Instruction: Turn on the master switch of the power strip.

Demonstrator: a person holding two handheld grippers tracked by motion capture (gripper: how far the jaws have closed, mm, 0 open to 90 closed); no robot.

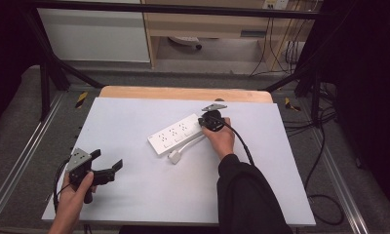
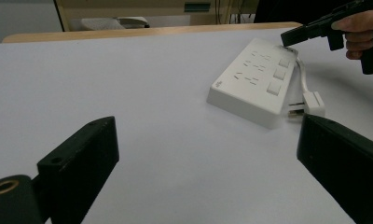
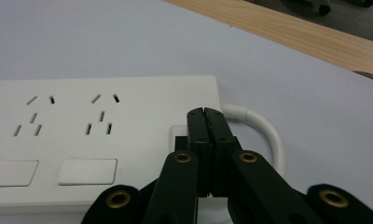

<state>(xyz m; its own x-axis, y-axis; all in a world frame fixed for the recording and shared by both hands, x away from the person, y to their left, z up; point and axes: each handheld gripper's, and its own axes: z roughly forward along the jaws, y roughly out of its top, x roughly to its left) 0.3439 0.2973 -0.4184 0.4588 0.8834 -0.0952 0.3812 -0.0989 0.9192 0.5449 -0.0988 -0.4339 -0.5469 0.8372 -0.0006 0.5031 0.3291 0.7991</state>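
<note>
A white power strip (image 1: 176, 134) (image 2: 254, 84) (image 3: 82, 140) lies at the middle of the white table, its cable (image 3: 268, 130) looping to a white plug (image 1: 175, 157) (image 2: 313, 102) beside it. My right gripper (image 1: 201, 122) (image 2: 287, 39) (image 3: 206, 114) is shut, jaws pressed together with nothing between them. Its tips sit over the switch button at the strip's cable end; whether they press it I cannot tell. My left gripper (image 1: 107, 159) (image 2: 208, 158) stands open at the front left, well apart from the strip, its jaws wide with bare table between them.
The white sheet (image 1: 149, 195) covers a wooden tabletop whose far edge (image 1: 183, 92) shows behind the strip. Black frame bars, cables and a cabinet (image 1: 203, 29) stand beyond the table. A black cable (image 1: 242, 141) trails from the right gripper over the sleeve.
</note>
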